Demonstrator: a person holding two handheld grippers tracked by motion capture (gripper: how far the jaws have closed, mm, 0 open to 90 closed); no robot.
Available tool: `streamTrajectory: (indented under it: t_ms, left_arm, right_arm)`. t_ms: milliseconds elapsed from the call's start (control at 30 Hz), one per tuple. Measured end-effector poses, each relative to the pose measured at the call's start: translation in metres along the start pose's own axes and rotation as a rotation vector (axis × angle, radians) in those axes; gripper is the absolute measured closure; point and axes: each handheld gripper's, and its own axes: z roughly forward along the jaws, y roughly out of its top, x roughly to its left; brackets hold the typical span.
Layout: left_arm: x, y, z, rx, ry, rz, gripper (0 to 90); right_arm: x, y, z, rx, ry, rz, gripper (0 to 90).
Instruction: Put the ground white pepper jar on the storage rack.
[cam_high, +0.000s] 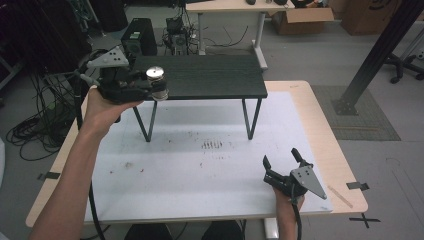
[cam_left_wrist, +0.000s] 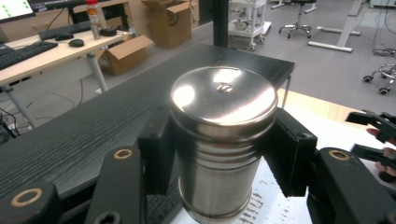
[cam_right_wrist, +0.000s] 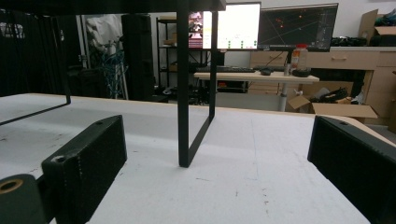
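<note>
Two grippers were seen over the white table (cam_high: 165, 175). The left gripper (cam_high: 159, 90) was held up at the near left corner of the black raised shelf (cam_high: 210, 75), its jaws clenched on a steel canister (cam_left_wrist: 223, 140). The canister was kept upright, gripped at its sides just below the lid, with its base clear of the table and beside the shelf's edge. The right gripper (cam_high: 281, 159) was rested low at the near right of the table, its jaws spread wide with nothing between them.
</note>
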Motion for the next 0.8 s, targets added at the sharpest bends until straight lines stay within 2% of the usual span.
streamTrajectory:
  t_ms: [300,433,467,600,667,800]
  left_arm:
    - [0.013,0.008,0.024,0.009,0.022,-0.020,48.9]
    - [0.018,0.010,0.039,0.022,0.029,-0.035,48.9]
    - [0.021,0.009,0.046,0.022,0.030,-0.050,48.9]
    - [0.024,0.007,0.053,0.028,0.044,-0.055,48.8]
    - [0.027,0.005,0.057,0.029,0.043,-0.076,48.8]
    - [0.029,0.005,0.060,0.027,0.055,-0.085,48.8]
  right_arm:
    - [0.000,0.000,0.000,0.001,0.001,0.001,4.2]
    - [0.000,0.000,0.000,0.000,0.000,0.001,4.2]
    - [0.000,0.000,0.000,0.001,0.001,0.001,4.2]
    - [0.000,0.000,0.000,-0.001,0.000,0.000,4.2]
    - [0.000,0.000,0.000,-0.001,0.001,-0.001,4.2]
    - [0.000,0.000,0.000,-0.001,0.001,-0.001,4.2]
